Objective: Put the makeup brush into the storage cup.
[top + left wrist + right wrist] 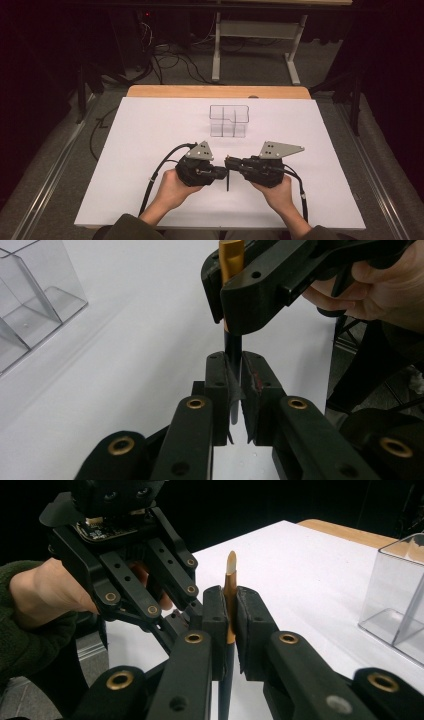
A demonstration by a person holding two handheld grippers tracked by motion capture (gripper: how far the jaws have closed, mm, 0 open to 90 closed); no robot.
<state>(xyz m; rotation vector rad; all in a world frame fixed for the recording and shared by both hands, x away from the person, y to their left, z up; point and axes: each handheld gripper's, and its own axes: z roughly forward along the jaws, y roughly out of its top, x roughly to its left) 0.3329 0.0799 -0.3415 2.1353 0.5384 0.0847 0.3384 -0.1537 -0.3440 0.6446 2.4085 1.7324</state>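
A slim pen stands upright between my two grippers, its body black (233, 347) and its upper part gold with a pale tip (230, 585). In the high view the pen (228, 181) is a thin dark stick near the table's front middle. My left gripper (235, 395) is shut on the black lower body. My right gripper (230, 625) is shut on the gold upper part, just above the left one. The two grippers meet nose to nose, the left gripper (224, 173) coming from the left and the right gripper (229, 162) from the right.
A clear plastic box with compartments (229, 120) stands empty behind the grippers, toward the table's far middle. The white sheet (150, 130) covers the table up to a wooden far edge (215, 91). Cables and a metal frame lie on the floor beyond.
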